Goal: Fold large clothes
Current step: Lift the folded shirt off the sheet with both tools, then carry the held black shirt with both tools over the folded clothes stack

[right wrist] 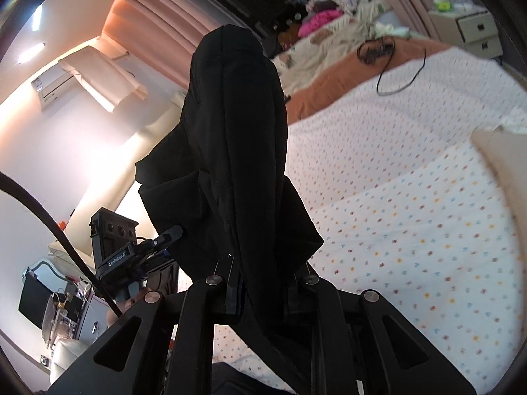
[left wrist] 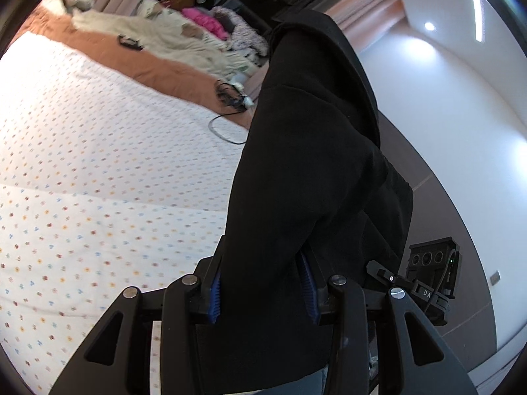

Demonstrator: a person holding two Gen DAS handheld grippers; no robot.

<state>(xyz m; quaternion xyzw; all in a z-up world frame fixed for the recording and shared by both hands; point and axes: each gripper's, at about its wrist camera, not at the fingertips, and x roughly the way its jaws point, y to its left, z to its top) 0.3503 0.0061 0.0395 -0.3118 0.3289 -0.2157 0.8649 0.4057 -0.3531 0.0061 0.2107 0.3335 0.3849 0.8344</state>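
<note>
A large black garment (left wrist: 313, 151) hangs up in the air above the bed, held by both grippers. My left gripper (left wrist: 263, 283) is shut on a bunched part of it between its blue pads. My right gripper (right wrist: 263, 283) is shut on another part of the same black garment (right wrist: 237, 138). Each gripper shows in the other's view: the right one in the left wrist view (left wrist: 428, 279), the left one in the right wrist view (right wrist: 131, 253). The fabric hides both sets of fingertips.
The bed has a white dotted sheet (left wrist: 98, 164) and a brown band (left wrist: 158, 65) at its far side. A pile of beige and pink clothes (left wrist: 184, 33) lies beyond. A black cable (left wrist: 227, 112) lies on the sheet. A nightstand (right wrist: 477, 29) stands by the bed.
</note>
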